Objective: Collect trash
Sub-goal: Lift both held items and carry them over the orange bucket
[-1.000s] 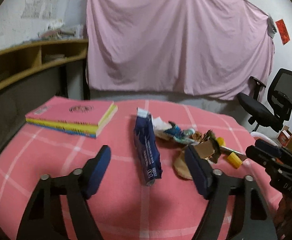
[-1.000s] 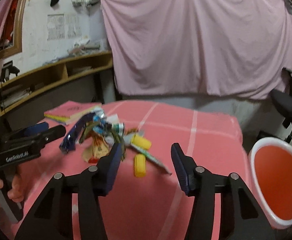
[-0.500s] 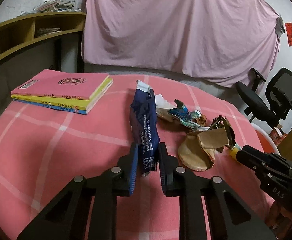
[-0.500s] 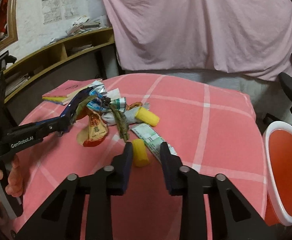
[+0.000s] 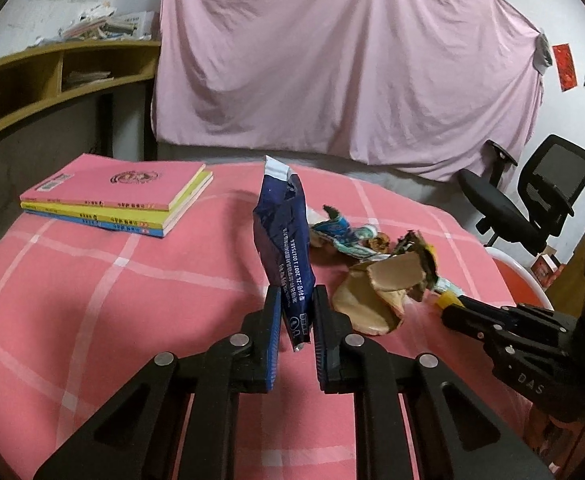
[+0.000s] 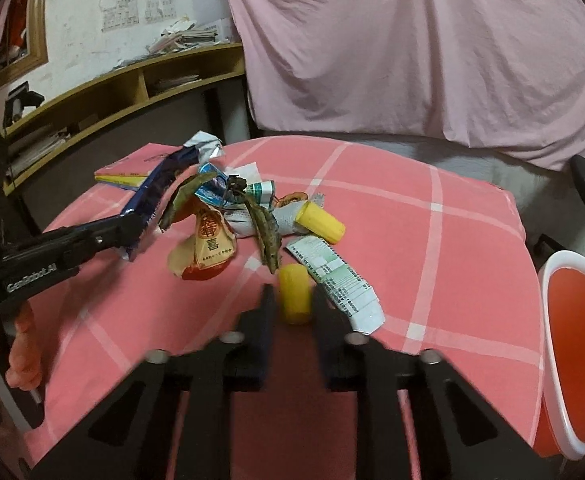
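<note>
Blue wrapper (image 5: 282, 248) pinched tight in your left gripper (image 5: 296, 316), lifted off cloth; right gripper (image 6: 292, 304) clamped round yellow cap (image 6: 293, 298).

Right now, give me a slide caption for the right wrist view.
Right gripper pinches a yellow cap beside the trash pile, red bin waiting at the table's edge.

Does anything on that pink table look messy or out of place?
Yes. A heap of litter sits mid-table on the pink cloth: torn wrappers, a brown peel, a flattened carton. The neat book stack beside it looks tidy by contrast. Each hand-held gripper already pinches one piece: a blue wrapper and a yellow cap.
</note>
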Available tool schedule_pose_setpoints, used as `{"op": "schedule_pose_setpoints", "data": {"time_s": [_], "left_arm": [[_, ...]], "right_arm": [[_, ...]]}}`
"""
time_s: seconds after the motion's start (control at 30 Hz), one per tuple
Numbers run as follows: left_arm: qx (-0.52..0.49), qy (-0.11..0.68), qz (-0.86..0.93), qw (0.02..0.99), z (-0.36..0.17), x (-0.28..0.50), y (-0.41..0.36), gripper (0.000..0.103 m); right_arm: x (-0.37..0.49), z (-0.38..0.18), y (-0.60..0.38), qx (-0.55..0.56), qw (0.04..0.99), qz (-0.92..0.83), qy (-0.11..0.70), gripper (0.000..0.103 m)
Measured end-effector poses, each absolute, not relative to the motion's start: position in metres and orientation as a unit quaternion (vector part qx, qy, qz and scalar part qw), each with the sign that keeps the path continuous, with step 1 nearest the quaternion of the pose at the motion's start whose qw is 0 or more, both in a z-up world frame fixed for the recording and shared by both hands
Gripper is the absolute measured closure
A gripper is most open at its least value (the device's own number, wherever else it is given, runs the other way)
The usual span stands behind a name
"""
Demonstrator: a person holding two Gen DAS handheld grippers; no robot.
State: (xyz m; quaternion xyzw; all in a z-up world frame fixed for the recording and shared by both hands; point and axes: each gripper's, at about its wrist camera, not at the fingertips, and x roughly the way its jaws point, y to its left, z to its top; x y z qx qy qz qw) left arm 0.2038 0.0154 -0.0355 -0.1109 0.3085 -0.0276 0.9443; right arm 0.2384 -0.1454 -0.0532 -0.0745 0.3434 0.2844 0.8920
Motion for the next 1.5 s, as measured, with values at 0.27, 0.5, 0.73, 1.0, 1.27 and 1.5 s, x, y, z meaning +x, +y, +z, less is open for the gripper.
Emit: {"op": "schedule_pose_setpoints", "data": {"time_s": [0.27, 0.5, 0.73, 1.0, 1.27, 1.5], "left_arm": [[-0.089, 0.244, -0.034, 0.965, -0.023, 0.182, 0.004, 0.091], [-0.024, 0.160, -0.031, 0.986, -0.012, 0.153, -0.019, 0.091], [0.045, 0.119, -0.028, 0.991, -0.012, 0.142, -0.040, 0.091], [0.060, 0.093, -0.033, 0.993, -0.016, 0.137, -0.055, 0.091], [0.067, 0.085, -0.030, 0.994, -0.014, 0.135, -0.062, 0.091], [0.061, 0.081, -0.042, 0.994, -0.011, 0.136, -0.067, 0.091]], "right_arm": [[0.220, -0.042, -0.150, -0.071, 0.911, 0.288, 0.287, 0.090], [0.199, -0.022, -0.167, -0.044, 0.934, 0.290, 0.203, 0.090], [0.177, -0.009, -0.174, -0.044, 0.950, 0.280, 0.130, 0.090], [0.160, -0.001, -0.187, -0.026, 0.961, 0.265, 0.075, 0.090], [0.155, 0.000, -0.192, -0.013, 0.963, 0.263, 0.064, 0.090], [0.148, 0.001, -0.197, -0.009, 0.965, 0.256, 0.046, 0.090]]}}
